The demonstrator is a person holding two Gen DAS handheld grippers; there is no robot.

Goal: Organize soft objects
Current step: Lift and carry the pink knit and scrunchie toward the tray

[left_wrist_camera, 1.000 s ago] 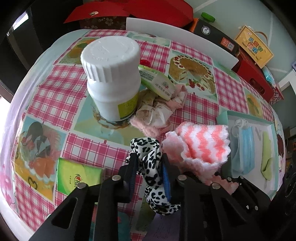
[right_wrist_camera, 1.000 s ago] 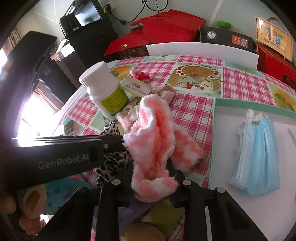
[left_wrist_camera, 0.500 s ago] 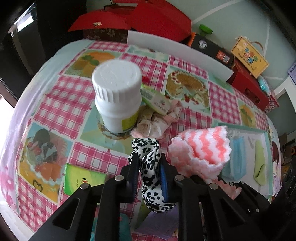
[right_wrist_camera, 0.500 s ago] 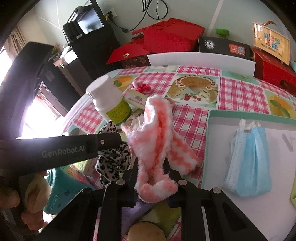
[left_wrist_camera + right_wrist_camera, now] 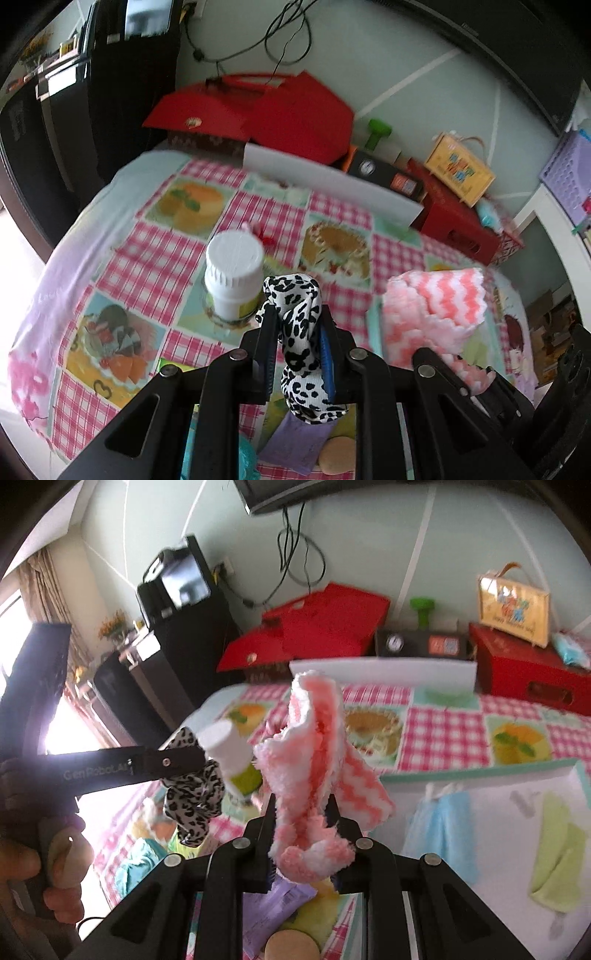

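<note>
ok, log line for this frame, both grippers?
left gripper: shut on leopard scrunchie | right gripper: shut on pink-white fuzzy cloth | both items: off table | white tray: mask, green cloth

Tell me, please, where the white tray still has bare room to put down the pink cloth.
The white tray is bare at its far edge, and in front, near the blue mask. The green cloth fills the right. Around the white bottle the table is crowded.
</note>
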